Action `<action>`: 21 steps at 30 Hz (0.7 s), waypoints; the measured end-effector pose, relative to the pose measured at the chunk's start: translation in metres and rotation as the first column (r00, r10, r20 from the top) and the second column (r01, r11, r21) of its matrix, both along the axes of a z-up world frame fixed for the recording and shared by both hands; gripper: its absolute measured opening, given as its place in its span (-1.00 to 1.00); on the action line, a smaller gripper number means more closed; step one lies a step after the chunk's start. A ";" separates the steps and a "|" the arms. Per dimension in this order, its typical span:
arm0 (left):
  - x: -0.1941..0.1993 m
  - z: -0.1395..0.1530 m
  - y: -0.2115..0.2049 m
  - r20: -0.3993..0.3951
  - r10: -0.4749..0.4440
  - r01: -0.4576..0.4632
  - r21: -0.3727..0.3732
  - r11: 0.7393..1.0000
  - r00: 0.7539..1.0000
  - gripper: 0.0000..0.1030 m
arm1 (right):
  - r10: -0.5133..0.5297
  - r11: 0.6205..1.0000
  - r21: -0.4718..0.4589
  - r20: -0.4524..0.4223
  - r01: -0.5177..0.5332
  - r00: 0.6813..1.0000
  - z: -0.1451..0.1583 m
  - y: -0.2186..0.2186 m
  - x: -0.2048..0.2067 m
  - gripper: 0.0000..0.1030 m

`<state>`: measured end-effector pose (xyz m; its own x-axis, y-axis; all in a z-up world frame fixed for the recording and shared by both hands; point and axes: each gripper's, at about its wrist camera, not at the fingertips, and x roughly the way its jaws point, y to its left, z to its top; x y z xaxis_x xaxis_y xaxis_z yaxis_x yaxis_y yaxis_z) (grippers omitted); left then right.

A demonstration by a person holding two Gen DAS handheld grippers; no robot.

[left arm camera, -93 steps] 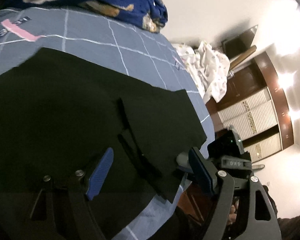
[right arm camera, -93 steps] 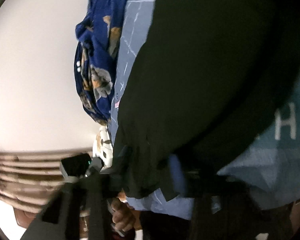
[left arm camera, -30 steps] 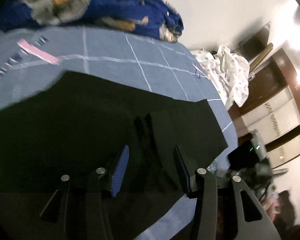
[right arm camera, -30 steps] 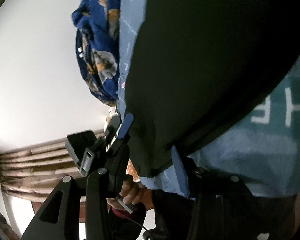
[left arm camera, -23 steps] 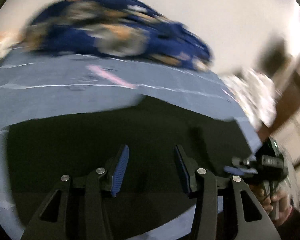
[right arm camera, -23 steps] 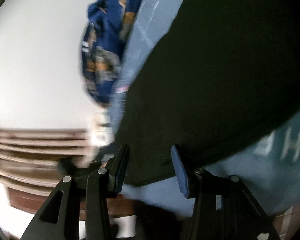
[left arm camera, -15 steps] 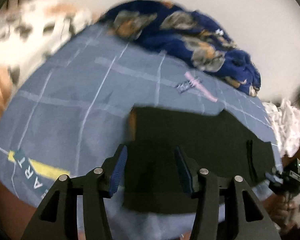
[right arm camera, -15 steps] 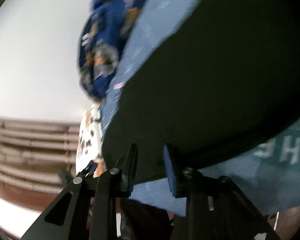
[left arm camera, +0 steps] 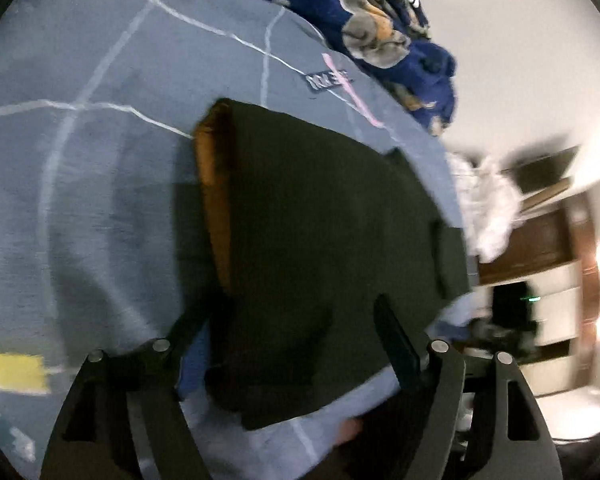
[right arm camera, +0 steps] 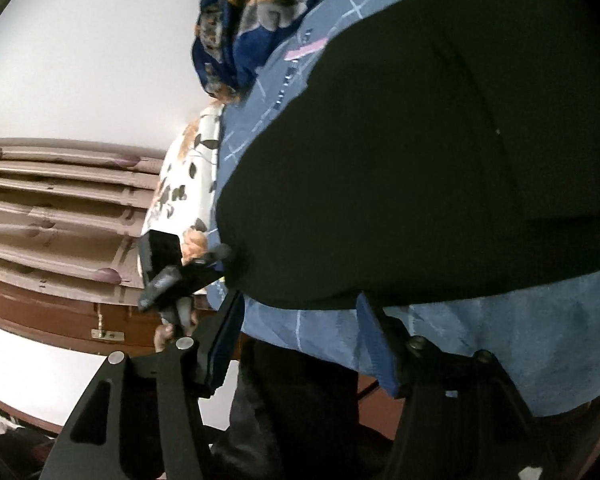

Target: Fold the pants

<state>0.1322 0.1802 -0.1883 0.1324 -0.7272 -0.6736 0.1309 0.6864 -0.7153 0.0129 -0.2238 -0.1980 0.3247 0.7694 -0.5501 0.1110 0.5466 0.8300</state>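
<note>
- The black pants [left arm camera: 324, 232] lie folded flat on the blue bedspread [left arm camera: 80, 184], near its front edge, an orange lining strip showing along the left fold.
- My left gripper [left arm camera: 288, 320] hangs over the pants' near left corner. Its jaws have just been opening and now stand spread, with cloth below them but not pinched.
- My right gripper [right arm camera: 300, 332] sits at the bed edge just below the pants' [right arm camera: 420, 160] hem. Its jaws have just been opening too, and only bedspread [right arm camera: 500, 320] lies between them.
- I judge both are spread to take the near edge for the next fold.
- A crumpled blue blanket [left arm camera: 380, 20] lies at the far side, well clear.
</note>
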 end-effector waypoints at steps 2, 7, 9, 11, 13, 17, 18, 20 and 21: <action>0.004 -0.003 0.003 -0.002 0.021 -0.021 -0.047 0.999 1.000 0.34 | -0.018 1.000 0.005 -0.015 0.018 1.000 -0.001 -0.001 0.001 0.22; 0.000 0.005 -0.004 0.115 0.061 -0.070 0.074 0.995 0.991 -0.60 | -0.041 0.999 0.019 -0.030 0.042 0.999 -0.003 -0.001 0.004 0.34; -0.004 0.013 -0.006 0.124 0.079 -0.088 0.073 0.993 0.989 -0.61 | -0.009 1.000 -0.022 -0.009 0.009 1.000 0.003 0.006 0.006 0.35; -0.009 0.031 -0.013 0.148 0.069 -0.076 0.044 0.996 0.987 -0.62 | 0.023 0.998 -0.063 0.022 -0.022 0.999 0.011 0.011 0.011 0.36; -0.015 0.063 -0.028 0.181 0.057 -0.054 -0.017 0.998 0.982 -0.62 | 0.039 0.994 -0.107 0.060 -0.032 0.997 0.019 0.013 0.019 0.36; -0.019 0.122 -0.086 0.261 -0.016 0.028 -0.042 0.999 0.965 -0.61 | 0.060 0.989 -0.144 0.156 -0.037 0.986 0.041 0.002 0.034 0.38; -0.021 0.133 -0.103 0.275 -0.038 0.053 -0.049 0.997 0.961 -0.61 | 0.062 0.991 -0.132 0.177 -0.039 0.982 0.046 -0.003 0.035 0.40; -0.019 0.148 -0.146 0.281 -0.077 0.101 -0.070 0.992 0.957 -0.61 | 0.064 0.993 -0.107 0.236 -0.040 0.970 0.060 -0.018 0.033 0.51; -0.017 0.153 -0.174 0.277 -0.108 0.138 -0.090 0.986 0.955 -0.61 | 0.065 0.994 -0.100 0.258 -0.040 0.964 0.065 -0.024 0.031 0.66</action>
